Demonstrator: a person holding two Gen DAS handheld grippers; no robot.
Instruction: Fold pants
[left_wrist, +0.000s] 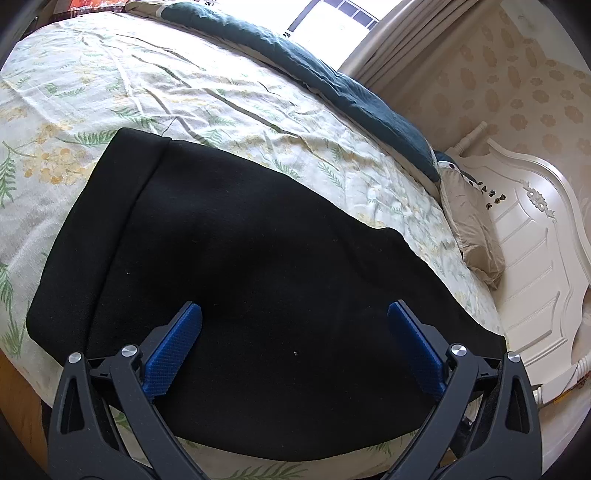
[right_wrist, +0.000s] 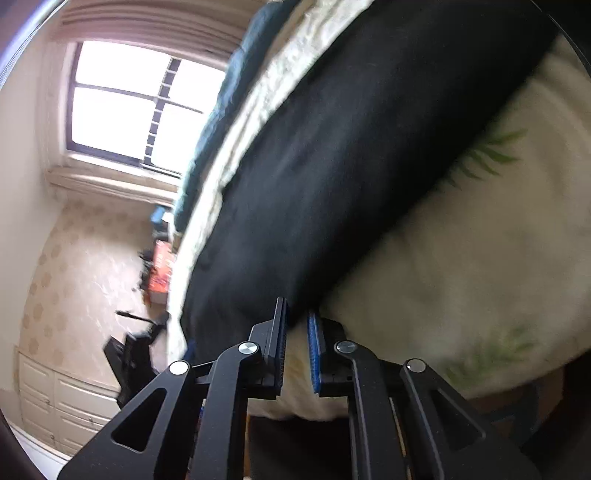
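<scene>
Black pants (left_wrist: 240, 240) lie flat across the floral bed sheet (left_wrist: 147, 92), with a hem seam toward the far left. My left gripper (left_wrist: 294, 308) hovers just over the near part of the pants, blue pads wide apart and nothing between them. In the blurred, tilted right wrist view the pants (right_wrist: 351, 147) run as a long dark band up to the right. My right gripper (right_wrist: 295, 314) has its jaws nearly together, and the pants' near edge is pinched between the pad tips.
A dark teal blanket (left_wrist: 332, 85) lies along the bed's far side, with a beige pillow (left_wrist: 469, 229) by the white headboard (left_wrist: 535, 240). The right wrist view shows a window (right_wrist: 140, 99), white drawers (right_wrist: 66, 402), an orange box (right_wrist: 162, 269) and a black object (right_wrist: 133, 354).
</scene>
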